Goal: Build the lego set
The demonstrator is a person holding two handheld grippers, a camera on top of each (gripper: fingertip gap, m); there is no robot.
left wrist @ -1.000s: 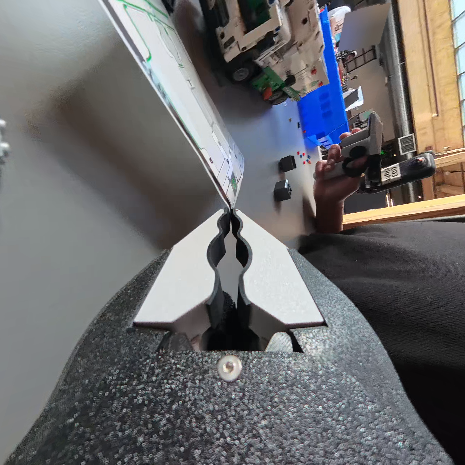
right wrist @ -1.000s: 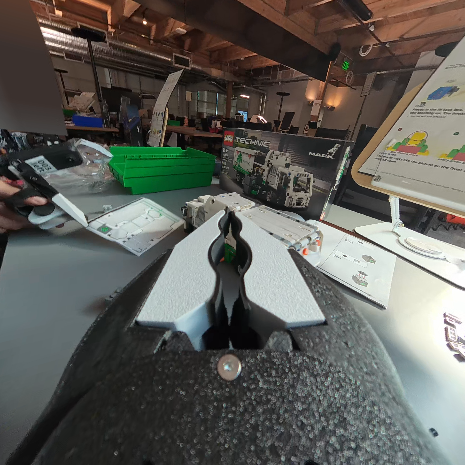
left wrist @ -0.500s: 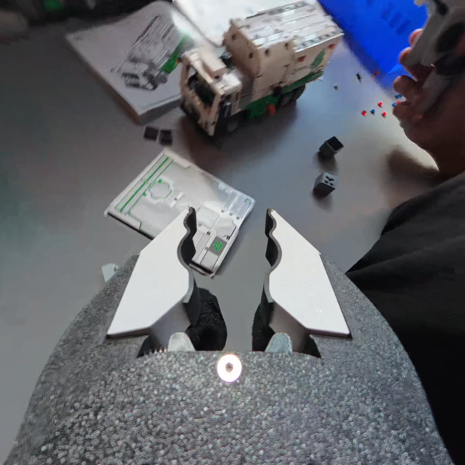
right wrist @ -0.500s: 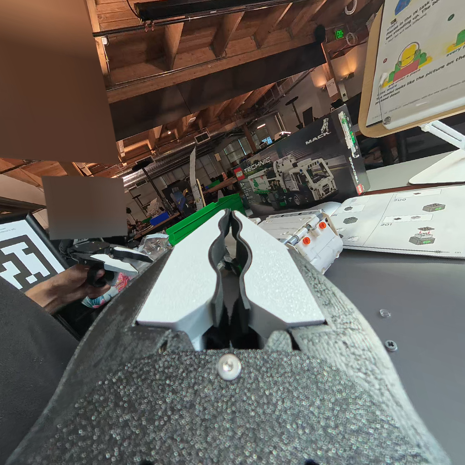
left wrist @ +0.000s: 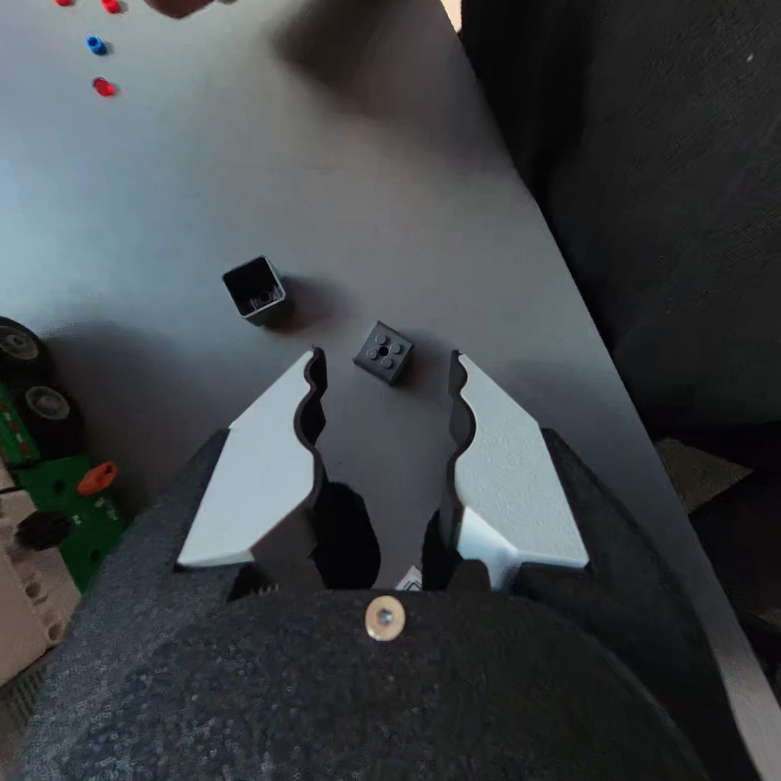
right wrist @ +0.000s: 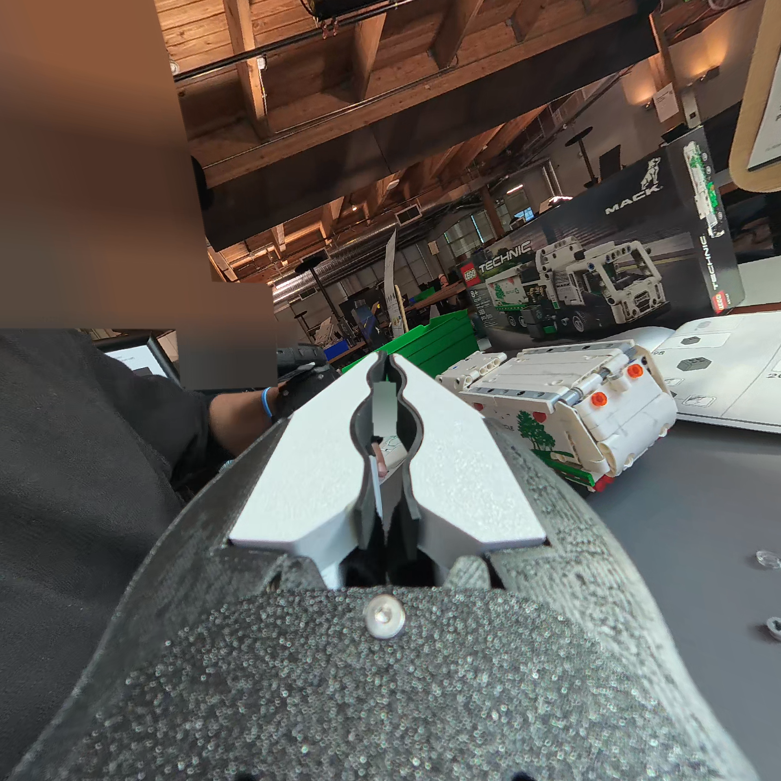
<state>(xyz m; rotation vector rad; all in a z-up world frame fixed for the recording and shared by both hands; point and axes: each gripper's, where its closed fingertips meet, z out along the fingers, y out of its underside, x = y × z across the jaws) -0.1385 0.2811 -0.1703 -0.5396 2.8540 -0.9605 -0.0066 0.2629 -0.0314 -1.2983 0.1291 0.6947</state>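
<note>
My left gripper is open and points down at the grey table. A small dark grey square brick with studs lies on the table in line with the gap between its fingertips. A dark grey hollow box piece lies just beyond, to the left. The white and green truck model shows at the left edge and, in the right wrist view, rear end towards me. My right gripper is shut, held above the table, and I see nothing in it.
Small red and blue pins lie at the far left. The person's dark clothing fills the right side beyond the table edge. The set's box, an open instruction booklet and a green bin stand behind the truck. The grippers' ends are close to 20 centimetres from one another.
My left gripper let go of the sticker sheet, opened, and moved over the dark studded brick. My right gripper stayed shut and tilted up and to the left.
</note>
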